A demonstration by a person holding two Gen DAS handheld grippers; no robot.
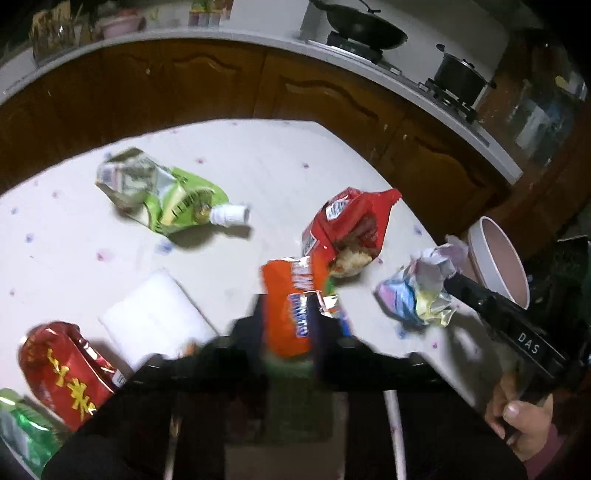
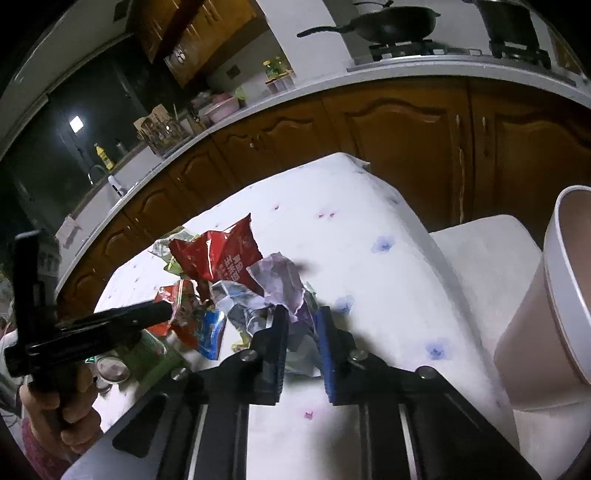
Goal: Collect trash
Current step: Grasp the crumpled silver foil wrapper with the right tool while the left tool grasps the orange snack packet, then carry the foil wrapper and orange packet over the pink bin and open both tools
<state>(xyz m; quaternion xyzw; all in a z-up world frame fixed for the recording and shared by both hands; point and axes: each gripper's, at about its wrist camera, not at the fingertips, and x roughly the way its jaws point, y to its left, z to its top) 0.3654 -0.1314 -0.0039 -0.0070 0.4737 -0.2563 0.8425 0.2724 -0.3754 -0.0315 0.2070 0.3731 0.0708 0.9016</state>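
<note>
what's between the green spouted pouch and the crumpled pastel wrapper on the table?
The torn red snack bag lies between the green spouted pouch and the crumpled pastel wrapper, spilling crumbs on the floral tablecloth. Left wrist view shows it.

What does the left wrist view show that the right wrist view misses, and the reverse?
Left wrist only: the green spouted pouch, the red gold-lettered packet, the white pad, and the left hand-held gripper shut on the orange wrapper.

Right wrist only: the sink faucet, the yellow bottle, and the right hand-held gripper closed on the crumpled paper.

Both: the bin, the red snack bag, the wok and the flowered tablecloth.
</note>
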